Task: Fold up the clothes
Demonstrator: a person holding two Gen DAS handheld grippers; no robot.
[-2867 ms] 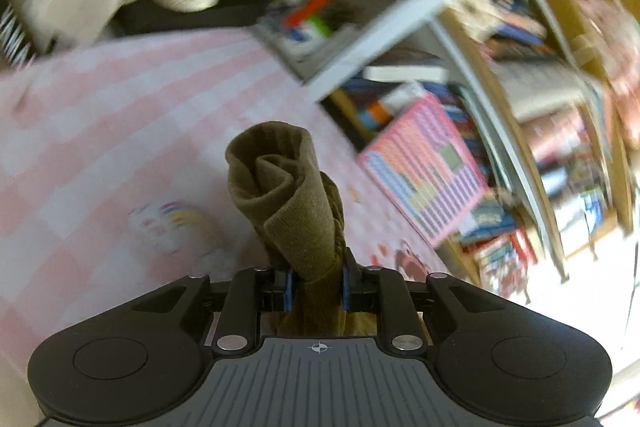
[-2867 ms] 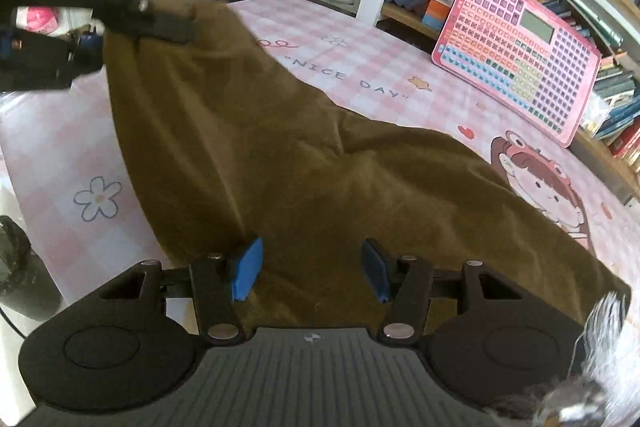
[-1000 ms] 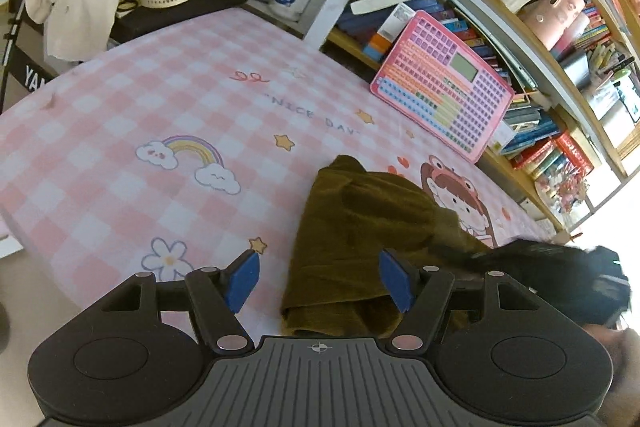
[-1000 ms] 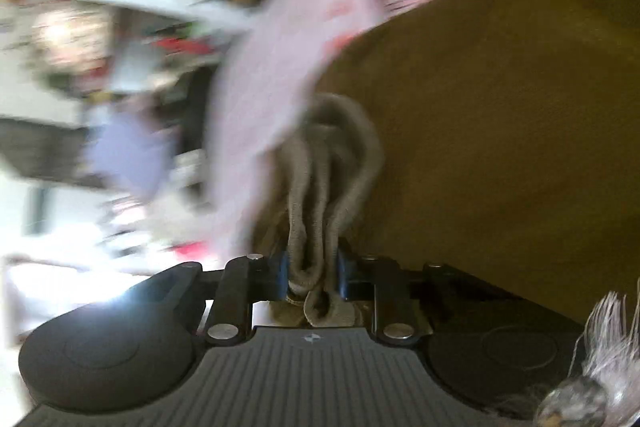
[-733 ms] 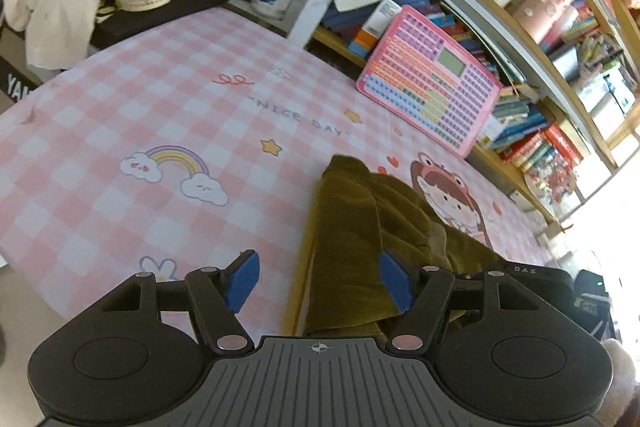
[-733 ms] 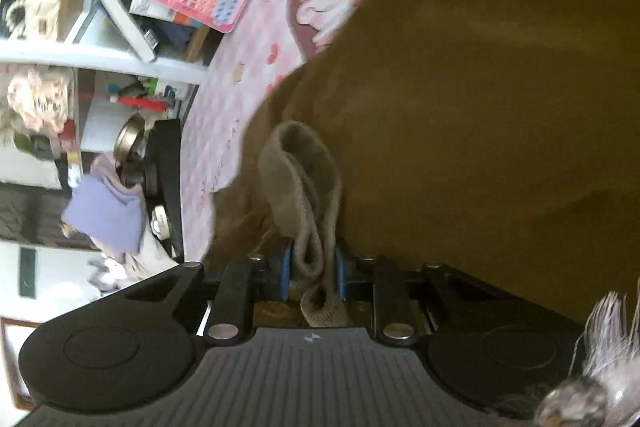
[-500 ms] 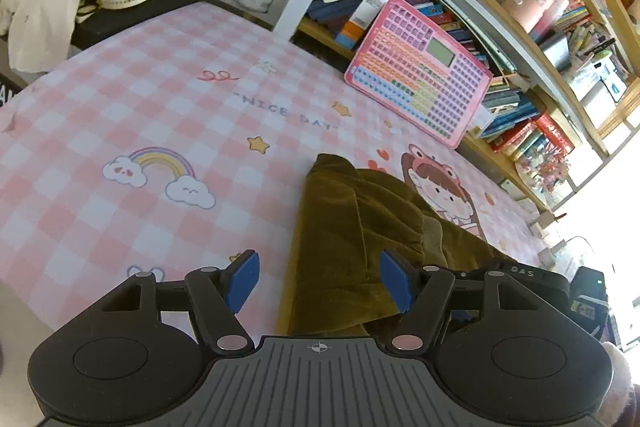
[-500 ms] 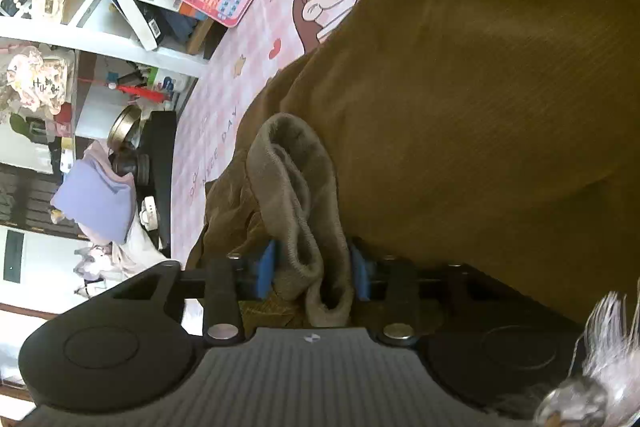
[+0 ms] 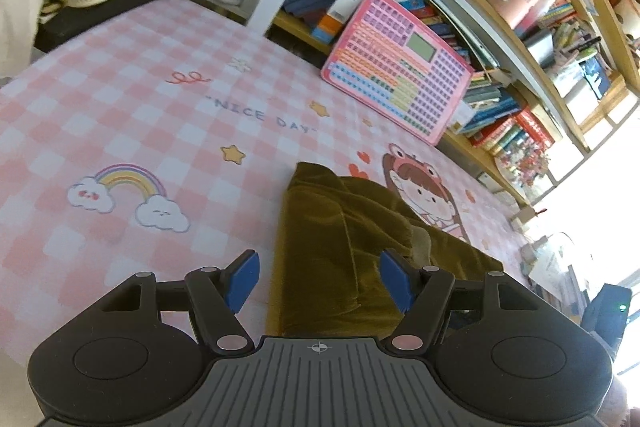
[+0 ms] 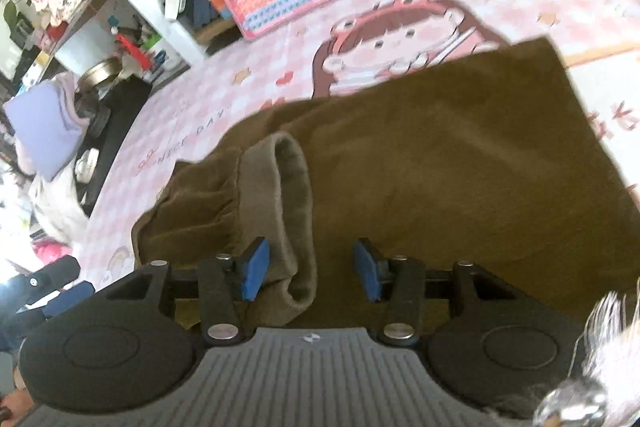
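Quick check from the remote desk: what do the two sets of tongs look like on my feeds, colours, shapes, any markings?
Both match. The left tongs and right tongs have blue pads on black hinged links with silver rivets. Behind sits a grey ribbed plate with a small crosshair mark, flanked by two rounded black housings with circular recesses. No cables show. A bit of pale fluffy trim shows at the right feed's lower corner.

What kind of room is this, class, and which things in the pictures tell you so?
Probably a child's bedroom or study. An olive-brown garment lies on a pink checked cartoon sheet, beside crowded bookshelves and a pink toy keyboard tablet.
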